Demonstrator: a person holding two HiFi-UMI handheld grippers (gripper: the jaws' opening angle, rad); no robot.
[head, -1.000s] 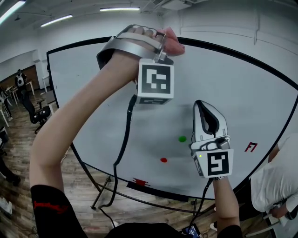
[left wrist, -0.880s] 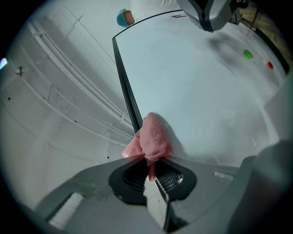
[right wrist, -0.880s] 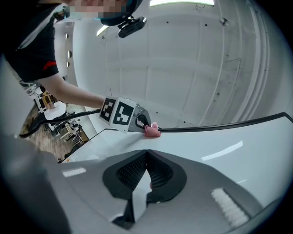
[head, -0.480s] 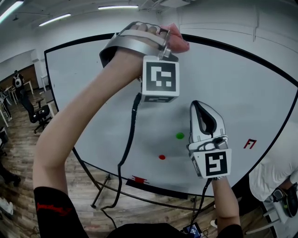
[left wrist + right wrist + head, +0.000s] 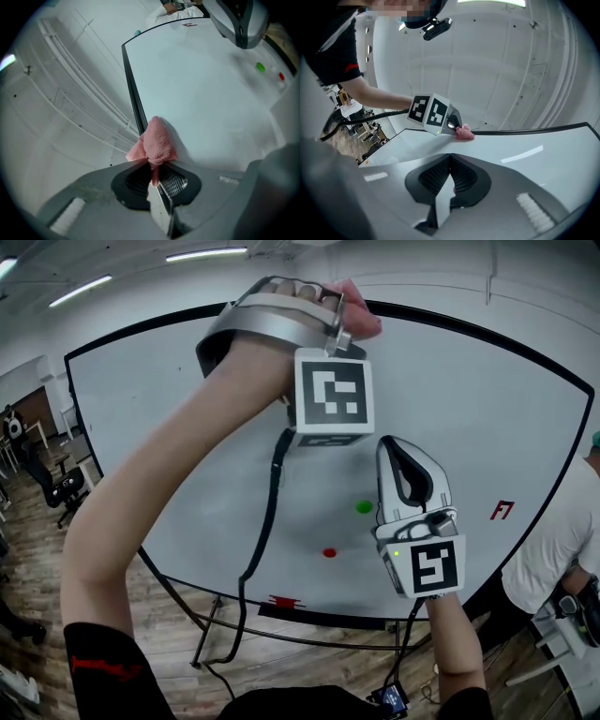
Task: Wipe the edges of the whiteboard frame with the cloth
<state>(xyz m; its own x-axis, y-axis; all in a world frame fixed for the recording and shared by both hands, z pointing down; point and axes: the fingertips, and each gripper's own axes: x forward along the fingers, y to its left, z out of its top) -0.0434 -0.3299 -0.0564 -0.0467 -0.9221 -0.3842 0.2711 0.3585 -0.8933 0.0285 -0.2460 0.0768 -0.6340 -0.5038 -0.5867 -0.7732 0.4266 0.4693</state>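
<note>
Pink cloth (image 5: 157,140), pinched in the left gripper's (image 5: 156,174) closed fingers, has slid slightly rightward along the frame's (image 5: 132,93) top edge, so wiping looks underway, while the right gripper (image 5: 450,182) rests shut, empty.

The head view looks from above the person's arms onto the whiteboard (image 5: 487,409) and takes in most of it, with the left tool (image 5: 345,326) at 12 o'clock and the right tool (image 5: 405,454) just right of centre. The left gripper view sits close behind its jaws and faces along the black frame (image 5: 132,93); the right tool shows at 1 o'clock. The right gripper view faces across the board toward the left tool at 11 o'clock. All three views share the cloth (image 5: 361,310).
</note>
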